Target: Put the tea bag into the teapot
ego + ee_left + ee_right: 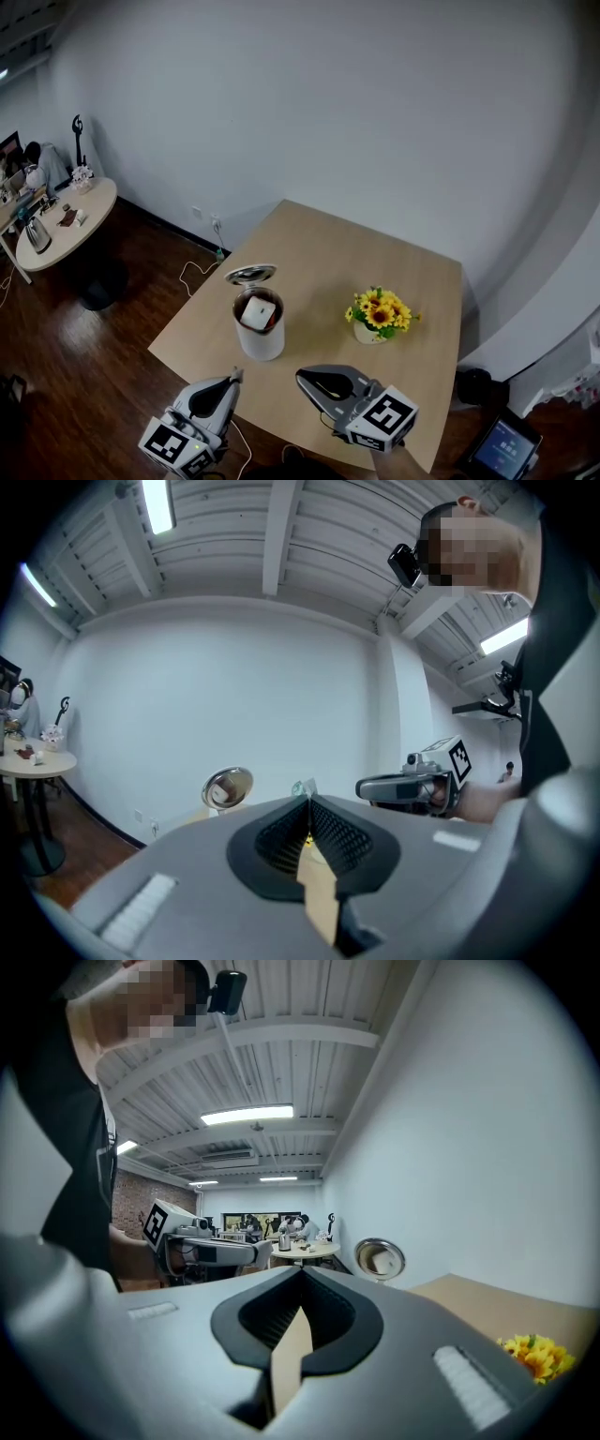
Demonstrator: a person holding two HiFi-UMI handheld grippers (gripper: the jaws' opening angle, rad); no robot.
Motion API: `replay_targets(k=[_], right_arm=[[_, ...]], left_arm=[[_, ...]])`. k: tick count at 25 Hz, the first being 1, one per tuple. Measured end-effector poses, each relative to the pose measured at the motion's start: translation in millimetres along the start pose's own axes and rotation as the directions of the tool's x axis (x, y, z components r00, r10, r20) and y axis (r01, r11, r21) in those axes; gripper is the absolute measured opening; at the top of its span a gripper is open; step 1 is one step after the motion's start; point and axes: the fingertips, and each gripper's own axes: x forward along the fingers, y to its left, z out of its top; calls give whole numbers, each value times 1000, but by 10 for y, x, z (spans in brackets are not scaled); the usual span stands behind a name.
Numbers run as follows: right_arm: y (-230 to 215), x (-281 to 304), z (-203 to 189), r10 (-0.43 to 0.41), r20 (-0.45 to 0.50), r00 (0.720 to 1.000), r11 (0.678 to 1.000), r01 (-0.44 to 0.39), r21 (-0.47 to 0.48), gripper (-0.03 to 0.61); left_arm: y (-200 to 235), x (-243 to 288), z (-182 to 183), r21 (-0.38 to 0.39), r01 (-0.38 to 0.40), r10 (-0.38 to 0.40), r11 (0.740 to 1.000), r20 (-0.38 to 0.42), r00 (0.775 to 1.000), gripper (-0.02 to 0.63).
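A white teapot (260, 337) stands on the tan table (394, 262) with its round metal lid (250, 274) tipped open behind it. A white tea bag (258, 314) lies inside the pot on dark contents. My left gripper (235, 375) hovers just in front of the pot, jaws shut; a small pale scrap shows at its tip (306, 787), and I cannot tell what it is. My right gripper (302, 378) hangs to the pot's right, jaws shut and holding nothing. Each gripper view shows the lid (227, 787) (380, 1258) and the other gripper; the pot's body is hidden.
A small vase of yellow flowers (380, 316) stands right of the pot, about mid-table. The table's near edge runs just beneath both grippers. On the dark wood floor are a white cable (199, 272), a round side table (66, 230) far left, and a tablet (502, 448) lower right.
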Motion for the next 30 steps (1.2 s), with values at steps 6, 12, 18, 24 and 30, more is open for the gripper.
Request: replay_targets(k=[6, 12, 18, 24, 30], right_arm=[[-234, 82, 19, 39, 10, 999, 999, -39, -6, 2], [-480, 149, -16, 44, 14, 999, 999, -45, 22, 2], [-661, 249, -93, 13, -6, 1000, 999, -13, 45, 2], [-849, 449, -26, -33, -14, 999, 999, 33, 41, 2], [-1020, 724, -17, -57, -24, 998, 997, 59, 53, 2]], left_arm=[[150, 277, -27, 11, -22, 23, 1000, -21, 1000, 11], [330, 562, -38, 21, -45, 46, 999, -55, 997, 11], [603, 832, -66, 34, -36, 39, 999, -78, 996, 11], [820, 1011, -56, 12, 17, -16, 1000, -83, 996, 11], [993, 1126, -114, -23, 22, -24, 999, -82, 996, 11]])
